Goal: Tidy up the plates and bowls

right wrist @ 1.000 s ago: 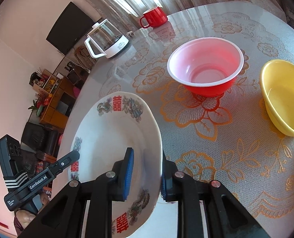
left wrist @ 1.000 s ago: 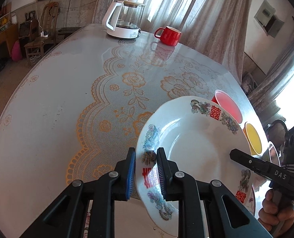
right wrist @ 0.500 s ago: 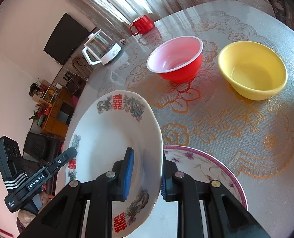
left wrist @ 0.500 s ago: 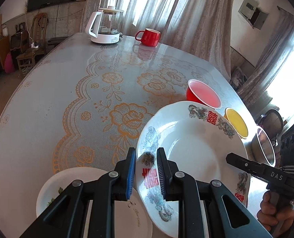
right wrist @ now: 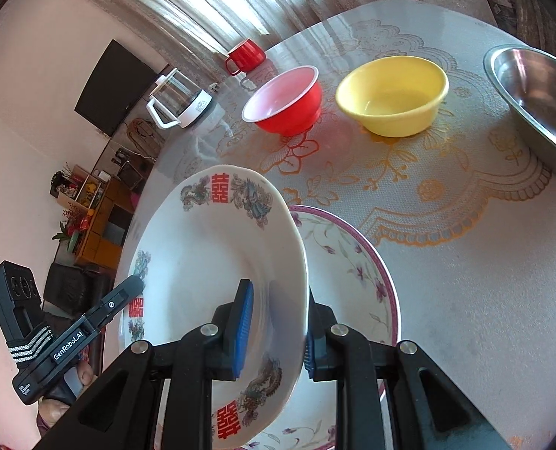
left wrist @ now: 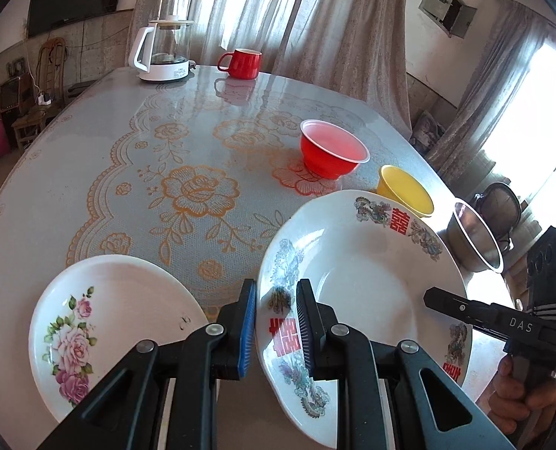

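Left gripper [left wrist: 276, 324]: black moulded fingers, each a hollow triangular frame. Silver round screw heads, two per finger. Ribbed pads [left wrist: 247, 332]; the 9 o'clock pad is blue, the 3 o'clock pad shows a dark ribbed face.

Right gripper [right wrist: 274, 332]: same build, black frames, four silver screws, blue ribbed pads [right wrist: 242, 328].

In the left wrist view, at 4 o'clock, the other unit's black body carries white "DAS" lettering, white diagonal stripes and a small green light. In the right wrist view, at 8 o'clock, black body marked "GenRobot.AI", white stripes, boxy black module behind.
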Action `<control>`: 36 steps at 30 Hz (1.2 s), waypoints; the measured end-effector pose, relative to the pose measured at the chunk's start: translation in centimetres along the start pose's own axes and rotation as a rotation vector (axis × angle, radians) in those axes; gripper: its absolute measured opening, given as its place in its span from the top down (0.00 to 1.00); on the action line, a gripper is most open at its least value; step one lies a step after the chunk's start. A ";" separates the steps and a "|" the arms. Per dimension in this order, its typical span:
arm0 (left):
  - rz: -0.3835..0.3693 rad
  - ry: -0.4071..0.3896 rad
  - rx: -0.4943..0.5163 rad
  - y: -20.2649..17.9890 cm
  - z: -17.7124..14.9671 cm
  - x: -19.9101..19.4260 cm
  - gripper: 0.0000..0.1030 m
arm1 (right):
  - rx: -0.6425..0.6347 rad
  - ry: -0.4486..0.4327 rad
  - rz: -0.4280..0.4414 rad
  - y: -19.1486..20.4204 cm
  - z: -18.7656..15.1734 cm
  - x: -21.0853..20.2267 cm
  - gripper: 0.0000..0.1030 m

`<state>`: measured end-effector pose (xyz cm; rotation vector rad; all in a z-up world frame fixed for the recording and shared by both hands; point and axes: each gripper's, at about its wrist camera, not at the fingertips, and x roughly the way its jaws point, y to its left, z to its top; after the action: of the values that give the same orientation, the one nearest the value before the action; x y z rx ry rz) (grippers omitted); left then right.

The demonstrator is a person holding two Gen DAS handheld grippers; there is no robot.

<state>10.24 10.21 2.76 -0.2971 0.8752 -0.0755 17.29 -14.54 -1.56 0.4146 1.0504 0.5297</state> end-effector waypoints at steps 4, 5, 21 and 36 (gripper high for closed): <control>-0.005 0.019 0.021 -1.0 -0.9 0.6 0.80 | 0.011 -0.011 -0.020 -1.1 -0.9 -1.0 0.78; -0.006 0.026 0.024 -1.2 -1.1 0.8 0.80 | 0.003 -0.012 -0.039 -1.2 -1.0 -1.1 0.78; 0.012 0.074 -0.001 -0.9 -2.4 2.0 0.80 | -0.152 -0.028 -0.223 -0.3 -2.4 -0.2 0.75; -0.007 0.072 -0.027 -0.6 -2.4 1.9 0.80 | -0.247 -0.076 -0.307 1.3 -2.7 0.0 0.64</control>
<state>9.67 8.78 0.05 -0.3241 0.9475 -0.0809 14.62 -13.29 -2.06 0.0521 0.9403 0.3594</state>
